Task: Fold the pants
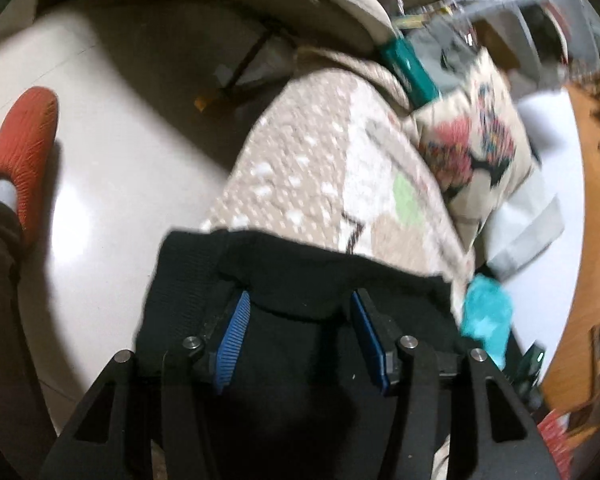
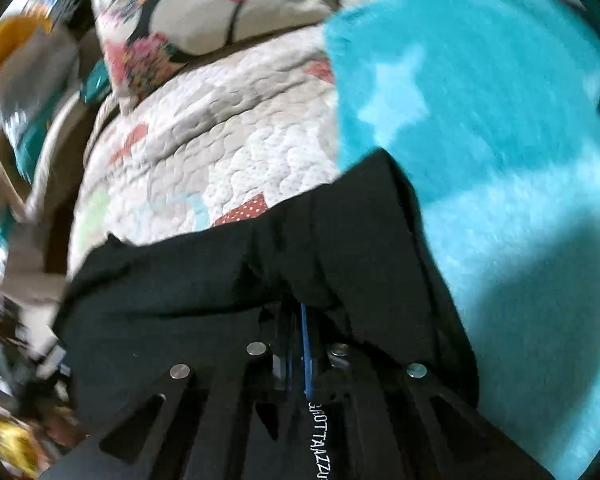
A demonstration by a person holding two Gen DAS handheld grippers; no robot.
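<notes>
Pants (image 1: 300,276): black fabric, gathered at both of your grippers and draped over the near edge of the bed; in the right wrist view the pants (image 2: 188,280) spread leftward from the grip.
Left gripper (image 1: 300,304): your jaws stand well apart, blue pads on either side of a fold of the black cloth. The fabric sits between them and over them, but I cannot see it pinched; judged as not gripping.
Right gripper (image 2: 304,320): your jaws are drawn almost together, only a thin blue pad line showing, with the black cloth bunched over the tips. Judged as clamped on the pants.
Reason for hold: one edge appears held at two points so the cloth hangs straight for a fold; a judgement only.
Quilt (image 1: 324,168): patchwork bed cover beneath the pants, serving as the laying area.
Blanket (image 2: 480,128): turquoise with pale stars, touching the pants on your right side; it could catch in the fold.
Pillow (image 1: 476,140): floral print, beyond the pants, well apart from them.
Floor (image 1: 112,152): pale, to your left; a foot in a red slipper (image 1: 24,148) stands on it.
Image quality: motion blur in both views; fine detail unreliable.
</notes>
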